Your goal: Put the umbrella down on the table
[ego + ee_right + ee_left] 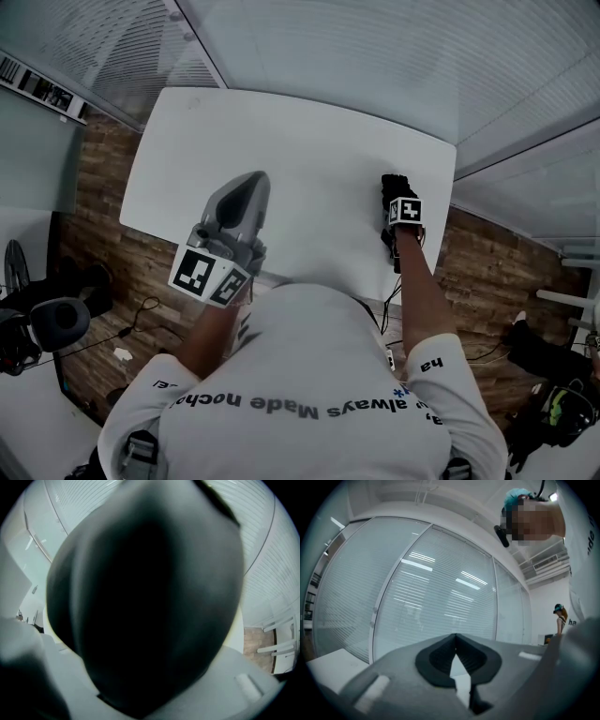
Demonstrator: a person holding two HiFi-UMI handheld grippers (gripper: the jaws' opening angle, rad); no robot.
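From the head, the white surface (309, 141) lies below. The left tongs (249, 184) hang level above its near left part, and the right tongs (395, 192) point steeply down at its right part. The left gripper view shows those tongs pressed together at the tips, empty, facing glass walls with blinds. In the right gripper view the black umbrella (150, 597) fills the space between the widely spread tongs, which pinch it; whether it touches the surface cannot be told.
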